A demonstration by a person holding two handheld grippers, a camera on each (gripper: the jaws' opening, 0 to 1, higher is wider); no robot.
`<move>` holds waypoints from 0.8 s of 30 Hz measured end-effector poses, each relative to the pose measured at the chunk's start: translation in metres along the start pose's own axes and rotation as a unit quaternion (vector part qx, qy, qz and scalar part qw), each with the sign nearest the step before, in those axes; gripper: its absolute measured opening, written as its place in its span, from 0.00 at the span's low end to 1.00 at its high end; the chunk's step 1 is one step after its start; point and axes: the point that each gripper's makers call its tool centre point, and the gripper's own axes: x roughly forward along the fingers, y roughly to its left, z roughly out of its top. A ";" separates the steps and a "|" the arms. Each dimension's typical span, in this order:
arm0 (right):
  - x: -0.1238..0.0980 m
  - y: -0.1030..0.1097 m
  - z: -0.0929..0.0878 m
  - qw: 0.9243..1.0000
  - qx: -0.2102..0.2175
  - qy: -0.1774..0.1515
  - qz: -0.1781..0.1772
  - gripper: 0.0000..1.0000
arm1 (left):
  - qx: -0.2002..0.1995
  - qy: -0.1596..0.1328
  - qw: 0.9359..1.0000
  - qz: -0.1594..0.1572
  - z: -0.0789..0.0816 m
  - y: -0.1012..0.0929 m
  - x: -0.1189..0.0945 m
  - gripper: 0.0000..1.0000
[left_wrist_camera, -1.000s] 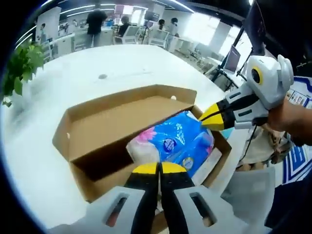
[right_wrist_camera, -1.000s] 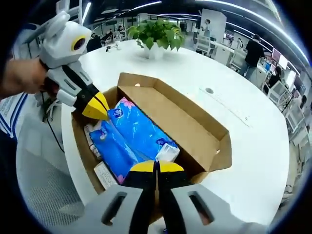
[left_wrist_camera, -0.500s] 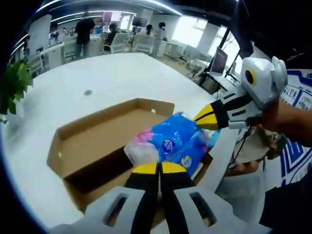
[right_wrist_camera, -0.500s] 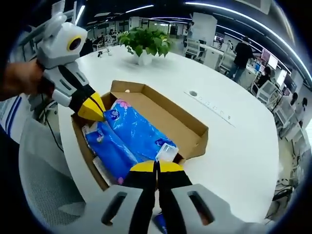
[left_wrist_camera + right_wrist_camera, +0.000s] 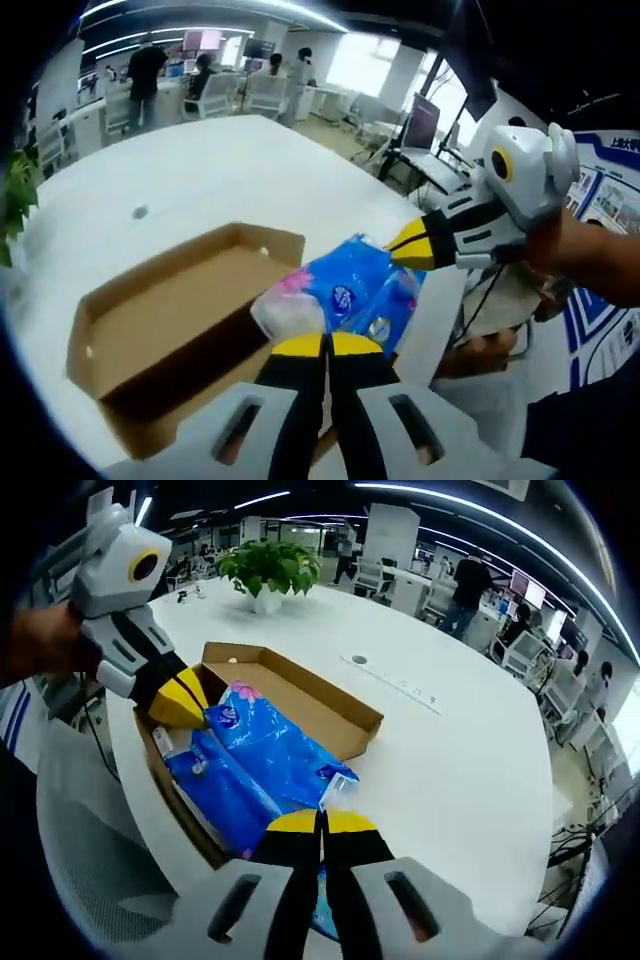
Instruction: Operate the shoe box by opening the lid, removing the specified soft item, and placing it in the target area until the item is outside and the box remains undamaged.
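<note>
Both tools (image 5: 325,345) (image 5: 320,822) pinch tissue pack (image 5: 270,755) ends above box (image 5: 300,685).

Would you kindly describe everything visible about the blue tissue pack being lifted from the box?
The blue plastic-wrapped tissue pack is soft and glossy, with a pink flower print and round logos. It is lifted above the open brown cardboard shoe box, held at opposite ends: the left claw is shut on one crumpled end, the right claw on the other. In the right gripper view another blue pack lies beside it, lower, in the box.
</note>
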 end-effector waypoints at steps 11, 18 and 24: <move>-0.027 -0.040 -0.033 0.999 0.025 0.007 -0.033 0.00 | 0.016 0.003 0.999 -0.035 0.018 -0.040 0.038 0.00; -0.040 -0.062 -0.057 0.998 0.039 0.014 -0.047 0.00 | 0.025 0.012 0.998 -0.052 0.023 -0.064 0.061 0.00; -0.048 -0.081 -0.077 0.997 0.050 0.018 -0.057 0.00 | 0.034 0.023 0.997 -0.064 0.024 -0.083 0.085 0.00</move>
